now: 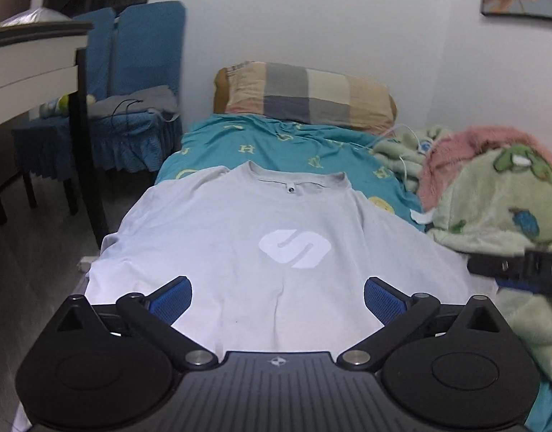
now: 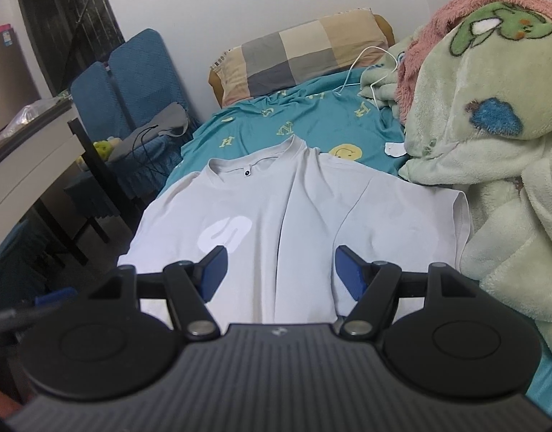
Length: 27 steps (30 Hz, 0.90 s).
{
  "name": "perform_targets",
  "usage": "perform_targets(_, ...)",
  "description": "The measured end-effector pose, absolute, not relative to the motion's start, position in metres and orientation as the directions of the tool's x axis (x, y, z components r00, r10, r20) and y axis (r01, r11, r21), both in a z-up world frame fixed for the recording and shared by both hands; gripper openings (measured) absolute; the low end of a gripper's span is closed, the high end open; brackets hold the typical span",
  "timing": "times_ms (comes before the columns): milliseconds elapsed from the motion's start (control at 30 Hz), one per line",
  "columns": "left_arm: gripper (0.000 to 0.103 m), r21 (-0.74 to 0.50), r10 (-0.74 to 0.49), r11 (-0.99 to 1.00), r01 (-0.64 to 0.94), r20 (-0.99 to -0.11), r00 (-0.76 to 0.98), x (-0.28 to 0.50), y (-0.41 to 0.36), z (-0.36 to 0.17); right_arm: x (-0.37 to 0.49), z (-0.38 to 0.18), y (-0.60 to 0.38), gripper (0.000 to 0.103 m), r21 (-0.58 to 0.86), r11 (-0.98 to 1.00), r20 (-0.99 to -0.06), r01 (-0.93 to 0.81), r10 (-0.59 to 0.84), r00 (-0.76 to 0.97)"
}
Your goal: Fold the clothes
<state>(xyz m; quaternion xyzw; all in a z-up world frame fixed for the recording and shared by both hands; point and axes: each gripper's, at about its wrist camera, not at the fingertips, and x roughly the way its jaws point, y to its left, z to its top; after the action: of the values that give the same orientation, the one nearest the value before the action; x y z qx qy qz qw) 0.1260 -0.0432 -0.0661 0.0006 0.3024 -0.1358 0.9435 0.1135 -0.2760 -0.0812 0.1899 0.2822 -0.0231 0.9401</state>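
Observation:
A light grey T-shirt (image 1: 240, 237) with a white S logo (image 1: 294, 248) lies spread front-up on the teal bed sheet (image 1: 276, 144), collar toward the pillow. My left gripper (image 1: 277, 298) is open and empty, hovering over the shirt's lower middle. The right gripper's side shows at the right edge of the left wrist view (image 1: 520, 270). In the right wrist view the shirt (image 2: 261, 216) has a long crease down its middle and its right sleeve (image 2: 438, 216) lies flat. My right gripper (image 2: 279, 270) is open and empty over the shirt's lower right part.
A checked pillow (image 1: 304, 97) lies at the bed's head. A bunched green and pink fleece blanket (image 2: 492, 144) fills the right side, touching the sleeve. A white cable (image 2: 369, 72) lies near the pillow. Blue chairs (image 1: 132, 72) and a white desk (image 1: 31, 64) stand left of the bed.

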Motion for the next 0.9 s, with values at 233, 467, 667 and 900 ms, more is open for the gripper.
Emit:
perform_targets(233, 0.103, -0.117, -0.255, 0.966, 0.232, -0.598, 0.760, 0.146, -0.035, -0.081, 0.111, -0.080, -0.280, 0.069, 0.349, 0.923, -0.532, 0.163, 0.052, 0.845)
perform_targets(467, 0.103, -0.194, -0.312, 0.950, 0.244, -0.593, 0.743, 0.145, -0.030, -0.087, 0.107, -0.077, -0.288, 0.069, 0.361, 0.915, -0.527, 0.179, 0.042, 0.849)
perform_targets(667, 0.103, -0.219, -0.312, 0.950, 0.224, -0.598, 0.738, 0.146, -0.030, -0.095, 0.105, -0.075, -0.297, 0.069, 0.365, 0.912, -0.535, 0.185, 0.044, 0.844)
perform_targets(900, 0.103, -0.153, -0.263, 0.965, 0.215, -0.607, 0.750, 0.138, -0.034, -0.104, 0.106, -0.070, -0.307, 0.069, 0.353, 0.916, -0.545, 0.193, 0.034, 0.838)
